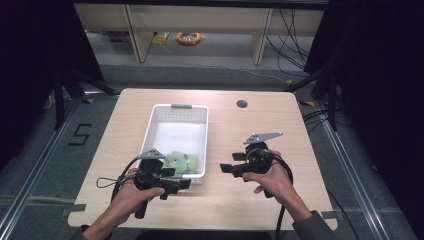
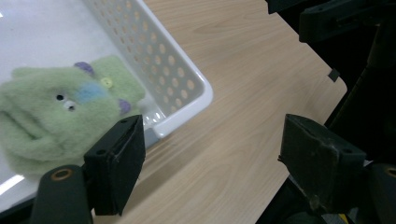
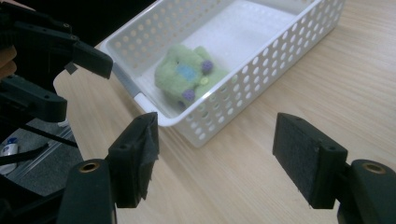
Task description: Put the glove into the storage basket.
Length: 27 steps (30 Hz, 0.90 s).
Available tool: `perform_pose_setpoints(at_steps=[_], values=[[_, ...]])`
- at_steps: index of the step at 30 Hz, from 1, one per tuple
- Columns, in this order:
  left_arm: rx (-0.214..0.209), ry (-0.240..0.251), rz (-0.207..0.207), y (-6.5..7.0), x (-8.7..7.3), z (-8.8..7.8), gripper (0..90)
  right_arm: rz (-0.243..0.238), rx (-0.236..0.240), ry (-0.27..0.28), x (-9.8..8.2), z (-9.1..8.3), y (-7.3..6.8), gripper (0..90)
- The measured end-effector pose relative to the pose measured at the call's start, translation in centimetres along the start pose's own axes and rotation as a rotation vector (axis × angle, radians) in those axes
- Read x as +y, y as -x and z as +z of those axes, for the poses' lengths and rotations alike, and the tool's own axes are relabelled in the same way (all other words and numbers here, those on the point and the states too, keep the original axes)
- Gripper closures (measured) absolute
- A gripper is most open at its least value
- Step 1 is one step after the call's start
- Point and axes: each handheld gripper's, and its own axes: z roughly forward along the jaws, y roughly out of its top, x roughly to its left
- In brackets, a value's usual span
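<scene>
The wooden counter [image 1: 280,125] is the largest thing here, pale and rounded at its corners, with a small dark hole [image 1: 242,104] near its far edge. On it, left of the middle, stands a white perforated basket [image 1: 200,112], long side running away from the person, with a grey handle at its far rim. Its near end reaches almost to the left tongs.

Inside the basket, at the near end, lies a green plush toy [image 1: 181,162]. In the left gripper view the toy [image 2: 51,109] rests on the basket's white floor, showing small eyes, a blue patch, a yellow button and purple nubs; the basket's corner [image 2: 187,84] lies just beyond it. In the right gripper view the same toy [image 3: 184,77] sits against the holed wall [image 3: 261,56].

The left tongs [image 1: 172,184] sit just at the basket's near edge, held in the person's left hand [image 1: 134,192]. Their jaws stand spread wide with only bare counter between them, and nothing is pinched. The right tongs [image 1: 227,168] hover over open counter to the right of the basket, gripped by the right hand [image 1: 272,180], pointing toward it. Their jaws are likewise spread apart and empty, with the toy well beyond them.
</scene>
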Motion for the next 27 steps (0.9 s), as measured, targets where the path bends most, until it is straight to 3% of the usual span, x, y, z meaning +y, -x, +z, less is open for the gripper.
perform_pose_setpoints(at_steps=[4, 9, 10, 11, 12, 13, 15, 18, 19, 23, 24, 26, 27], values=[[-0.023, 0.004, 0.008, 0.4, -0.3, 0.1, 20.7, -0.01, -0.009, 0.018, -0.7, -0.8, 0.4, 31.9], [-0.016, 0.008, 0.02, 0.7, -0.8, 0.1, 19.4, 0.031, -0.02, 0.02, -2.1, -1.4, 0.7, 30.8], [-0.015, 0.006, 0.02, 0.8, -0.9, 0.1, 19.1, 0.012, -0.021, 0.036, -2.5, -1.5, 1.0, 30.7], [-0.01, 0.009, 0.026, 0.9, -1.1, 0.2, 18.9, 0.042, -0.029, 0.02, -2.7, -1.8, 0.9, 30.5], [-0.01, 0.011, 0.026, 1.0, -1.2, 0.2, 18.7, 0.022, -0.024, 0.038, -3.0, -1.8, 1.2, 30.3], [-0.015, 0.013, 0.033, 1.1, -1.3, 0.3, 18.6, 0.042, -0.028, 0.038, -3.2, -2.0, 1.1, 30.0], [-0.012, 0.012, 0.044, 1.2, -1.5, 0.4, 17.7, 0.027, -0.027, 0.053, -3.6, -2.1, 1.4, 29.2], [-0.015, 0.021, 0.05, 1.5, -2.1, 0.8, 16.9, 0.042, -0.023, 0.057, -4.2, -2.3, 1.2, 27.7], [-0.011, 0.018, 0.054, 1.5, -2.2, 0.8, 16.8, 0.007, -0.021, 0.067, -4.4, -2.3, 1.5, 27.3], [-0.018, 0.015, 0.071, 1.7, -2.8, 1.3, 16.5, 0.01, -0.03, 0.069, -4.8, -2.4, 1.1, 26.5], [-0.016, 0.021, 0.071, 1.7, -3.0, 1.4, 16.4, 0.036, -0.017, 0.062, -5.1, -2.4, 1.0, 26.5], [-0.017, 0.019, 0.07, 1.8, -3.2, 1.5, 16.4, -0.008, -0.02, 0.079, -5.2, -2.3, 1.3, 26.5], [-0.019, 0.017, 0.079, 1.7, -3.3, 1.5, 16.4, 0.003, -0.032, 0.069, -5.4, -2.4, 1.1, 26.4]])
